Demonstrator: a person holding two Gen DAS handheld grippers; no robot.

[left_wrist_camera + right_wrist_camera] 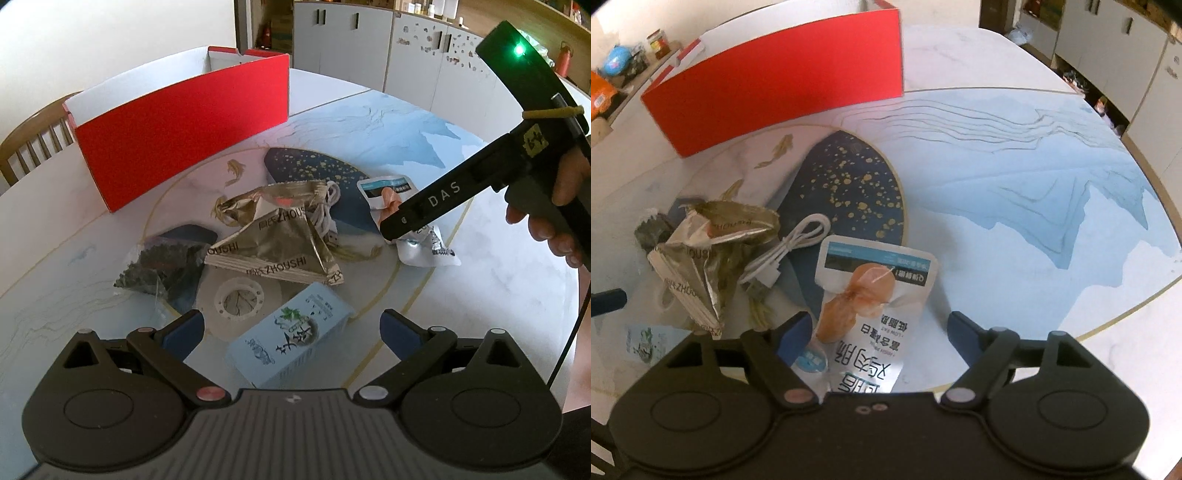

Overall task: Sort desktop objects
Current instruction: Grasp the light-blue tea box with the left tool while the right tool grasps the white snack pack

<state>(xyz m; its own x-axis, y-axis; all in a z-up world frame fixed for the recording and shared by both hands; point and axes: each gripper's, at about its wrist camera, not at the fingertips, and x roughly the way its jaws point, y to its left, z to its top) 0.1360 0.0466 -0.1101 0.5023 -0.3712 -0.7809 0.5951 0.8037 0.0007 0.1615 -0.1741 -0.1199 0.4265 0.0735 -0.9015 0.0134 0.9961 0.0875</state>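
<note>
Right gripper (877,334): jaws apart, straddling chicken snack pouch (875,295), unclamped.
Pouch axis: lengthwise between the fingers.
Left gripper (291,330): apart, over blue carton (291,339).

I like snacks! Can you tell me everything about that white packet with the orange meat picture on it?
The white snack packet is a soft, shiny plastic pouch. It has a blue-grey band across its far end, a picture of orange-pink meat in the middle and big dark Chinese letters nearer the camera. It lies flat on the table, its far end overlapping the dark blue patch with gold speckles. The right gripper is over it with open jaws, one on each side of it.
</note>
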